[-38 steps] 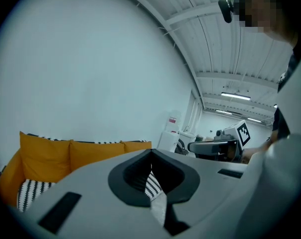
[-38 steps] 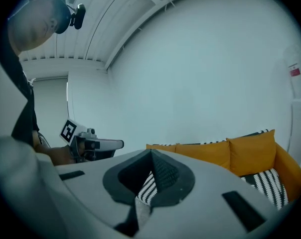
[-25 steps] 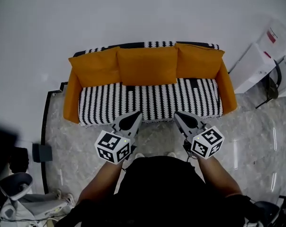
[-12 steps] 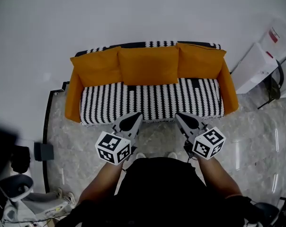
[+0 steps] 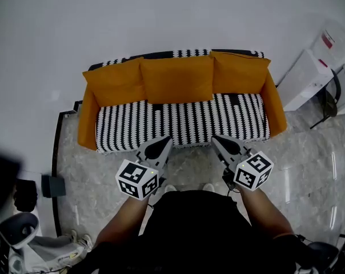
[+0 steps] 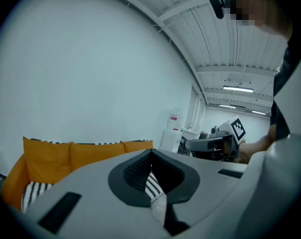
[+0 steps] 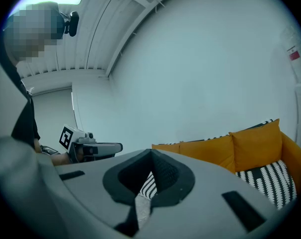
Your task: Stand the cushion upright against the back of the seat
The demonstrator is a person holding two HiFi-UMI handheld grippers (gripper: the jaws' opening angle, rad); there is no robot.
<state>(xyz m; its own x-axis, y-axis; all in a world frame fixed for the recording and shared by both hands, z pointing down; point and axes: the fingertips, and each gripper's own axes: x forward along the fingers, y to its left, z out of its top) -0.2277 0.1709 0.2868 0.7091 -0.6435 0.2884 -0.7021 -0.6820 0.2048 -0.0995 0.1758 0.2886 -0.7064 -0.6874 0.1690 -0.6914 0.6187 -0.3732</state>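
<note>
A sofa with a black-and-white striped seat (image 5: 184,121) and orange arms stands against the white wall. Three orange cushions stand upright along its back: left (image 5: 116,81), middle (image 5: 178,79) and right (image 5: 240,73). They also show in the left gripper view as orange cushions (image 6: 80,156) and in the right gripper view (image 7: 230,151). My left gripper (image 5: 164,140) and right gripper (image 5: 216,139) hover side by side just in front of the seat's front edge, both shut and holding nothing. Their tips meet in the left gripper view (image 6: 151,153) and the right gripper view (image 7: 151,153).
White cabinets (image 5: 307,79) stand right of the sofa. A dark box (image 5: 51,184) and grey-white equipment (image 5: 24,238) sit on the marble floor at the lower left. A black strip (image 5: 55,170) runs along the floor left of the sofa. The person's dark clothing (image 5: 195,227) fills the lower middle.
</note>
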